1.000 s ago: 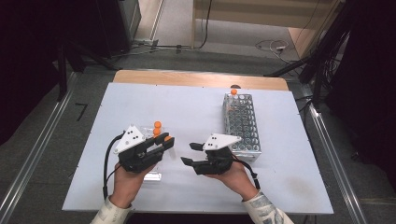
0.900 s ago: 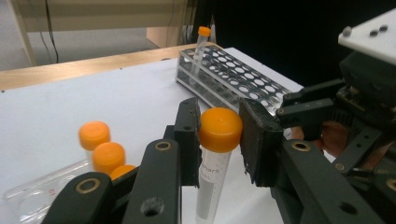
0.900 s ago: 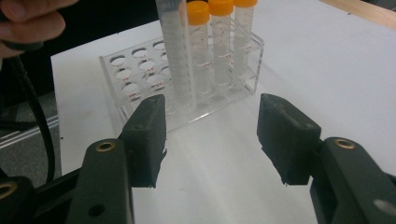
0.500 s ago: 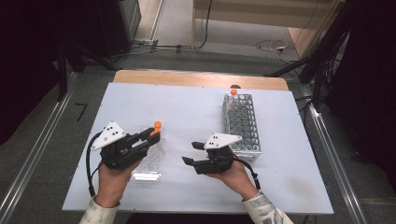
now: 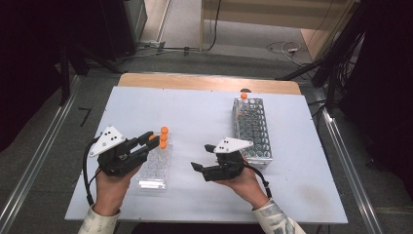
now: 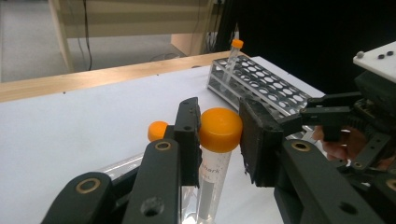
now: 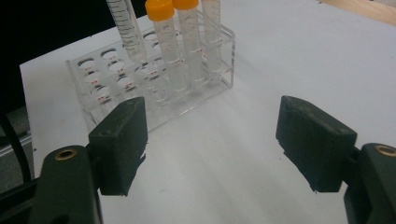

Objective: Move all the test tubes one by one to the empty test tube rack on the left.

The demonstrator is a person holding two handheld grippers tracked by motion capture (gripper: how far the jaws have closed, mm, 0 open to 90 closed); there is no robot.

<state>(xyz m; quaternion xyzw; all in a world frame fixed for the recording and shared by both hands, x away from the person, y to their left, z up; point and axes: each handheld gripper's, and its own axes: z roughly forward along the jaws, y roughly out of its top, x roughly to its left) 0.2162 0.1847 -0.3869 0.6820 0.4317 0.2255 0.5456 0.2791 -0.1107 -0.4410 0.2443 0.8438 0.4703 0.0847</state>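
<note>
Tube (image 6: 212,163) with an orange cap (image 6: 220,129) stands in the clear rack (image 5: 155,168) at the counter's (image 5: 195,112) left, the left gripper (image 6: 218,140) clamped on its cap. It looks light, stiff and slick, so a hold on the cap's sides seems safest. The right gripper (image 7: 212,149) hangs wide and empty near the steel rack (image 5: 253,129).

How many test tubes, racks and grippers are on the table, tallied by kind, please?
Orange-capped test tubes: 5
Racks: 2, the clear rack and the metal rack
Grippers: 2, the left gripper and the right gripper
Total: 9
</note>
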